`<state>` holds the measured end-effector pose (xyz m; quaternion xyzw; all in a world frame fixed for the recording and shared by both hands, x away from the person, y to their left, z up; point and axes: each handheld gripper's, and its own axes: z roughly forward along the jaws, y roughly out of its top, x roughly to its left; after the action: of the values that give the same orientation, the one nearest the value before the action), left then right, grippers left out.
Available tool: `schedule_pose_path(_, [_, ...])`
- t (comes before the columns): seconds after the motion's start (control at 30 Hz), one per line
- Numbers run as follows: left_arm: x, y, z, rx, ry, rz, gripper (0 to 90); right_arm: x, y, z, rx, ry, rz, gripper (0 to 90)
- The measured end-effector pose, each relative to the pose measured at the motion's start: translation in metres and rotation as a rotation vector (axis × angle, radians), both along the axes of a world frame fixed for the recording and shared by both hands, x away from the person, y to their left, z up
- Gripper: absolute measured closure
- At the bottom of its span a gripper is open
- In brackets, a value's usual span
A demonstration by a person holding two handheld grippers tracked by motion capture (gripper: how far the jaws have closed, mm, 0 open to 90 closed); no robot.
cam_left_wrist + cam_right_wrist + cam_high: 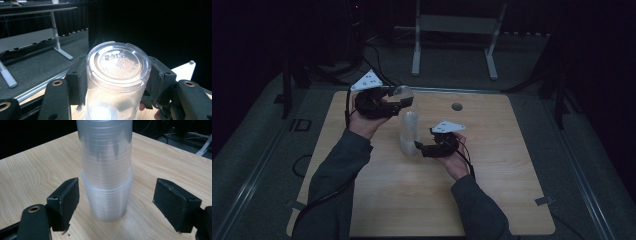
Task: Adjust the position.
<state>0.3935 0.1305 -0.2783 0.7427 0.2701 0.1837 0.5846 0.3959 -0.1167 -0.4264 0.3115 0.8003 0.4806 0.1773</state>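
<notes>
High view looks down on a pale wood-grain table (492, 200) with rounded corners, standing on a grey floor (257, 150) in a very dim room. A round cable hole (457, 106) sits near the table's far edge, right of centre. Beyond the table, a light metal stand (452, 35) with two legs rests on the floor against black curtains, and dark cables (377, 60) trail across the floor at far left.

A stack of clear plastic cups (409, 134) stands upside down near the middle of the table. The right gripper (418, 146), held in the person's right hand, sits just right of the stack at its base. In the right gripper view its jaws stand apart on either side of the stack (106, 170), with table showing between each pad and the plastic, so it grips nothing.

The left gripper (398, 101) is held at the far left of the table, left of the stack and farther away. It is clamped on a single clear cup (403, 94). In the left gripper view, the padded jaws press both sides of this cup (117, 75), whose embossed round base faces the camera. Behind it lie the grey floor, a table leg (58, 42) and black curtain.
</notes>
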Motion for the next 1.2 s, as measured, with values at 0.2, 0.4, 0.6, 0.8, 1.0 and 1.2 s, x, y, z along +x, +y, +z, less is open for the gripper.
schedule_pose_path(0.2, [-0.005, 0.003, 0.004, 0.005, -0.011, -0.007, 41.1, -0.002, -0.005, 0.003, 0.004, -0.008, -0.005, 20.6])
schedule_pose_path(0.4, [-0.012, 0.007, 0.008, 0.005, -0.018, -0.025, 41.1, -0.006, -0.009, 0.005, -0.001, -0.013, 0.002, 20.7])
schedule_pose_path(0.6, [-0.015, 0.011, 0.008, -0.003, -0.017, -0.044, 41.1, -0.010, -0.011, 0.009, -0.019, -0.031, 0.017, 21.0])
schedule_pose_path(0.8, [-0.020, 0.014, 0.005, -0.008, -0.014, -0.058, 41.1, -0.012, -0.014, 0.013, -0.011, -0.035, 0.023, 21.2])
schedule_pose_path(1.0, [-0.029, 0.022, 0.001, -0.006, -0.017, -0.072, 41.1, -0.020, -0.014, 0.020, -0.026, -0.051, 0.068, 20.9])
schedule_pose_path(1.2, [-0.033, 0.031, -0.007, 0.000, -0.011, -0.074, 41.1, -0.023, -0.014, 0.025, -0.040, -0.070, 0.090, 20.9])
